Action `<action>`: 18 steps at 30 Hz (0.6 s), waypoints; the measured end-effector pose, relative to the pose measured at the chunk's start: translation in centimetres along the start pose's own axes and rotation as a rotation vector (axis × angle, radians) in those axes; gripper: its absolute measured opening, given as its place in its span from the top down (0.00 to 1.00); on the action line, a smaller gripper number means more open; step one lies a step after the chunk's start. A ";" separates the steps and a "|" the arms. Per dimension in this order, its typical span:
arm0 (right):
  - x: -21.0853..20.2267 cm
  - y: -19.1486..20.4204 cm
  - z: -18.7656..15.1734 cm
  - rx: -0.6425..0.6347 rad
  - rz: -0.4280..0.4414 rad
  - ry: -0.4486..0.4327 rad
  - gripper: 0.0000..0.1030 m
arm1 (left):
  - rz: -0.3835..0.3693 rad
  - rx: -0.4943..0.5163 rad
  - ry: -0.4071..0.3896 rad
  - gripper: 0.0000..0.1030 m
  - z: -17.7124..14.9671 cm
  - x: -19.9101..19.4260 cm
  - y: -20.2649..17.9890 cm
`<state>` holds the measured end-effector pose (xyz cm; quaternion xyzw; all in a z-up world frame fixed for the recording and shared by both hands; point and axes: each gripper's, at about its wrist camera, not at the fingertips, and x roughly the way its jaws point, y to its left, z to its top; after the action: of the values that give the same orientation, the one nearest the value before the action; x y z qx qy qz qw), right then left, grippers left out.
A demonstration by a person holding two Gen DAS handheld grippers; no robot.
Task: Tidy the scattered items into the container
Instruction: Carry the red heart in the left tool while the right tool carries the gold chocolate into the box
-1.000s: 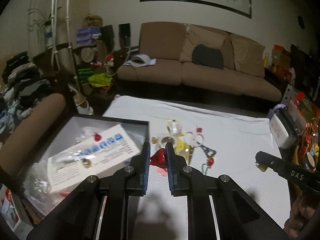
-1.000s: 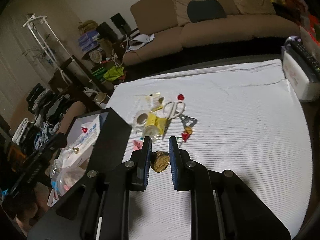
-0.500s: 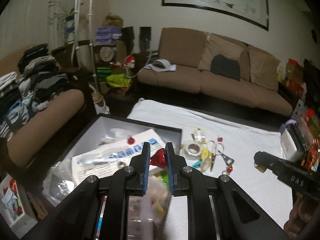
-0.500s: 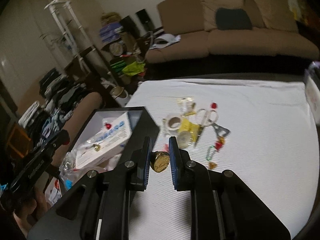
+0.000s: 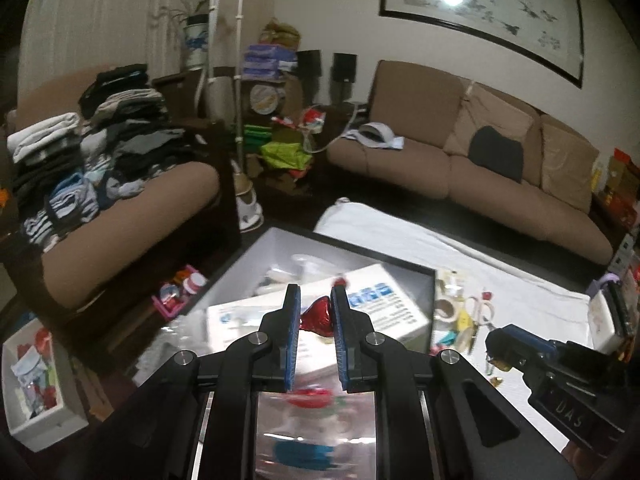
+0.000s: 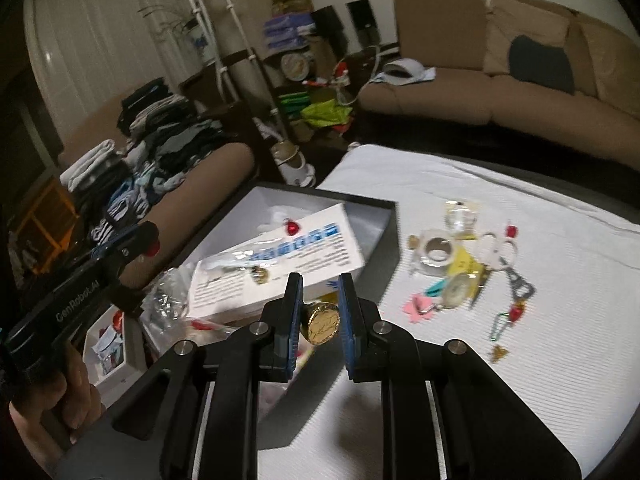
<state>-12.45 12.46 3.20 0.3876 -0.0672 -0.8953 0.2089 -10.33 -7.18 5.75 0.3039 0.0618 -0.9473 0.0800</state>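
Observation:
My left gripper (image 5: 315, 302) is shut on a red foil-wrapped candy (image 5: 318, 317) and hangs over the black box (image 5: 408, 266), above a white carton with blue print (image 5: 384, 304). My right gripper (image 6: 320, 290) is shut on a gold foil coin (image 6: 321, 323) and hovers at the box's near right corner (image 6: 390, 210). In the left wrist view the right gripper (image 5: 498, 356) shows at the right edge. Scattered items lie on the white cloth (image 6: 540, 360): a tape roll (image 6: 437, 251), white-handled scissors (image 6: 498, 248), a yellow tag (image 6: 464, 260), a pink clip (image 6: 420, 306).
A brown sofa (image 5: 460, 152) stands behind the table. A second seat with a pile of folded clothes (image 5: 92, 152) lies left of the box. A white bin of small things (image 5: 32, 376) sits on the floor at the left. A white device (image 5: 604, 312) rests at the table's right edge.
Both grippers swung left from over the cloth toward the black box, still gripping their pieces. The left one now hangs over the box; the right one has reached its corner.

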 end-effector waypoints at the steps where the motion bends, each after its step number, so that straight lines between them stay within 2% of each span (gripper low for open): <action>1: 0.4 0.4 0.0 -0.006 0.009 0.004 0.84 | 0.015 -0.004 0.003 0.86 0.0 0.1 0.6; 5: 2.0 2.1 0.2 -0.021 0.053 0.025 0.84 | 0.051 -0.047 0.017 0.86 0.0 0.6 3.3; 11: 4.6 3.7 0.1 0.001 0.130 0.070 0.84 | 0.046 -0.125 0.047 0.86 -0.4 1.3 6.6; 18: 7.3 4.5 -0.4 0.055 0.197 0.112 0.84 | 0.039 -0.157 0.101 0.86 -1.0 2.7 6.9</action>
<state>-15.19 5.27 -0.71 0.4340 -0.1177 -0.8453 0.2886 -10.66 -14.12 2.88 0.3453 0.1337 -0.9213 0.1188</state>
